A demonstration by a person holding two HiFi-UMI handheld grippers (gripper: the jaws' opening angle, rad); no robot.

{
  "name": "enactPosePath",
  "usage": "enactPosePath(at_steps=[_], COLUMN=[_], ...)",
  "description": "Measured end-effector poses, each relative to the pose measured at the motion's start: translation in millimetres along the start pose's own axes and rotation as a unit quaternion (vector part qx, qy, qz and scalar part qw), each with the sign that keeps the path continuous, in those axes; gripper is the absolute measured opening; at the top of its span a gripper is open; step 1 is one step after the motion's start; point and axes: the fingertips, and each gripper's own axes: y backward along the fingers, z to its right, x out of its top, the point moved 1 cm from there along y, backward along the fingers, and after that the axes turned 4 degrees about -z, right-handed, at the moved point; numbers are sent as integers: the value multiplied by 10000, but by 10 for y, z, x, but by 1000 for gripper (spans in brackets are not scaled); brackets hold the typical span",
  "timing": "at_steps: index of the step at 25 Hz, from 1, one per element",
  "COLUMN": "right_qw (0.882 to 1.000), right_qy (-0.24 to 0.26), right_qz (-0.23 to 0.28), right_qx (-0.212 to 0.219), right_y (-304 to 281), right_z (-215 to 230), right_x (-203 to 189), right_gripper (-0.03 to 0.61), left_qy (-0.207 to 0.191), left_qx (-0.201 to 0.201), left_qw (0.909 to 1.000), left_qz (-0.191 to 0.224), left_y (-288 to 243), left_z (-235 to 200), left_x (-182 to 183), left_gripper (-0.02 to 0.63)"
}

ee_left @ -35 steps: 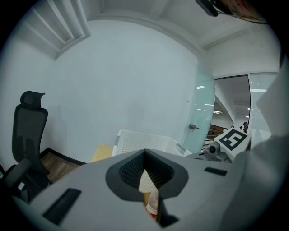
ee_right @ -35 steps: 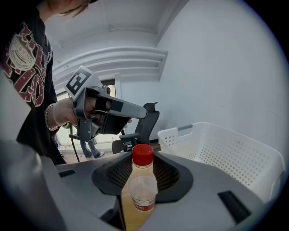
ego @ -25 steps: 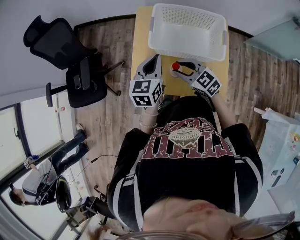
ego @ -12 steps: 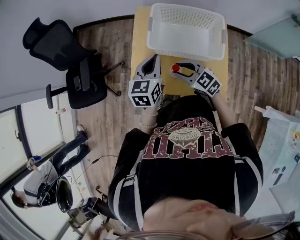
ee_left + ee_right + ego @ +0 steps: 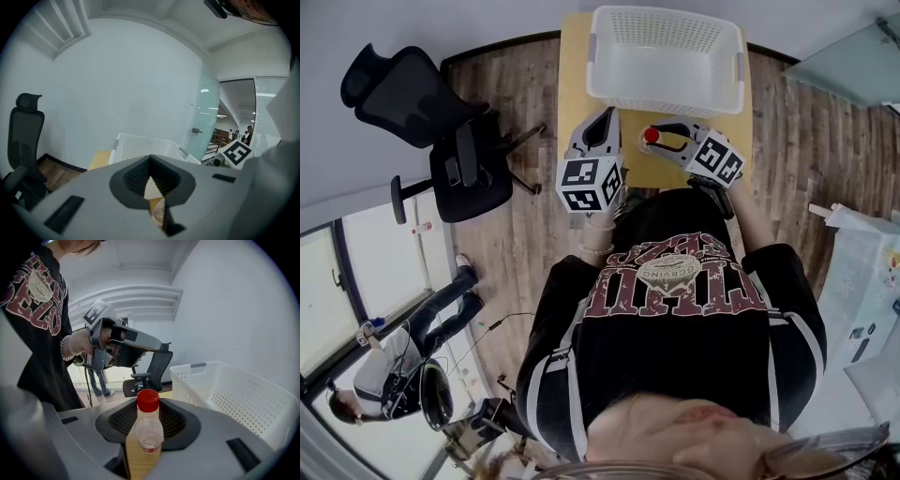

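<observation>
A clear bottle with a red cap [image 5: 149, 427] stands upright between the jaws of my right gripper [image 5: 143, 459], which is shut on it. From above, the red cap [image 5: 652, 136] shows at the tip of the right gripper [image 5: 661, 133], over the yellow table [image 5: 575, 66]. My left gripper [image 5: 603, 117] hovers just left of it, jaws shut and holding nothing. In the left gripper view the slit between the jaws of that gripper [image 5: 156, 206] shows a piece of the bottle [image 5: 159, 216]. The white basket [image 5: 594, 66] lies just beyond both grippers.
A black office chair [image 5: 422, 112] stands left of the table on the wood floor. The basket's perforated wall [image 5: 229, 394] is close on the right gripper's right. A glass door [image 5: 206, 117] is at the far right. Another person [image 5: 384, 375] stands at the far lower left.
Both grippers shifted slightly, and the bottle stayed fixed in the right jaws. The red cap no longer shows through the left gripper's slit; only clear bottle does.
</observation>
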Motion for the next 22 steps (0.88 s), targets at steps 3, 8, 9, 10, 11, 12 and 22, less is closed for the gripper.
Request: enactPosePath(at_steps=[3,8,9,10,11,12,22], right_qw=[10000,10000,10000,10000,10000,10000,9998], right_qy=[13,33,34,40,51,64,104], right_qz=[-70,-73,-70,-70,-72,-75,-108], right_qx=[47,19,14,12,14,15,-108], right_y=[24,64,64,62,58,54,86], right_z=[-24,-46,-51,-55,-58,-61,-98], right_x=[-5,-19,-17,-15,-11,-6,-35], right_gripper=[153,153,153,153,153,153,153], left_qy=[-30,-70,-69,-67,-67,-67,8], left_qx=[-46,-85,-93,-99,-104,-109,-251], left_qw=[10000,9999,9999,9999,9999,9999,9995], left_qz=[-19,-38,-49,-62,-76,-91,-183], left_y=[-27,-37,-39,-43,-48,-54,-110], left_z=[37,104,108,110,111,113,222], left_x=[4,-3,-10,-17,-22,-27,-101], left_gripper=[40,40,40,40,40,41,41])
